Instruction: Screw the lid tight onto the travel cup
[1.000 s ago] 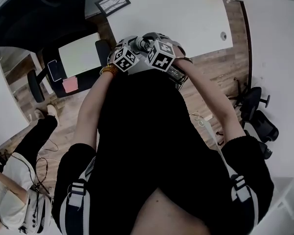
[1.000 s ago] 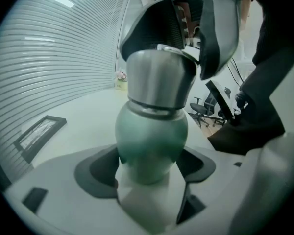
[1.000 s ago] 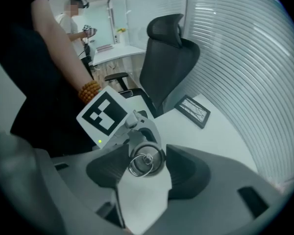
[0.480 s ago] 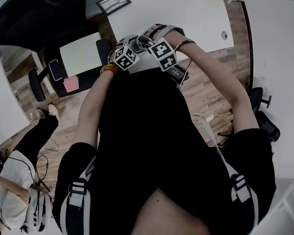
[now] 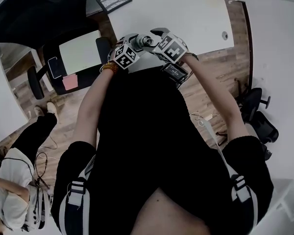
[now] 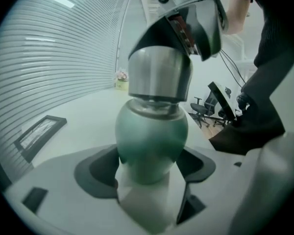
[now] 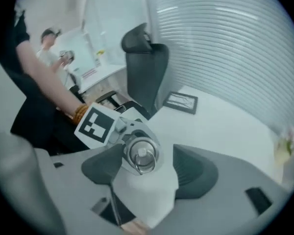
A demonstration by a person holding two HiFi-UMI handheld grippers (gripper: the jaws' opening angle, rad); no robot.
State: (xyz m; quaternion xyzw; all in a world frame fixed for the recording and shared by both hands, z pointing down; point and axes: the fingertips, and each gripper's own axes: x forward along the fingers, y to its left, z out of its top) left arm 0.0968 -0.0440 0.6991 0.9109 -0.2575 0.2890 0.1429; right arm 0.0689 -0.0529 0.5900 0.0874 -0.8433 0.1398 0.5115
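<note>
The left gripper (image 6: 152, 180) pinches the green travel cup (image 6: 152, 136) by its rounded body, both pads pressed against it, and holds it upright above the white table (image 6: 73, 119). The silver lid (image 6: 159, 75) sits on the cup's neck. The right gripper (image 7: 147, 168) points down over the lid from above; its 2 jaws have just been opening and now stand spread, the lid between them with a gap on 1 side. A framed picture (image 6: 39, 133) lies on the table.
</note>
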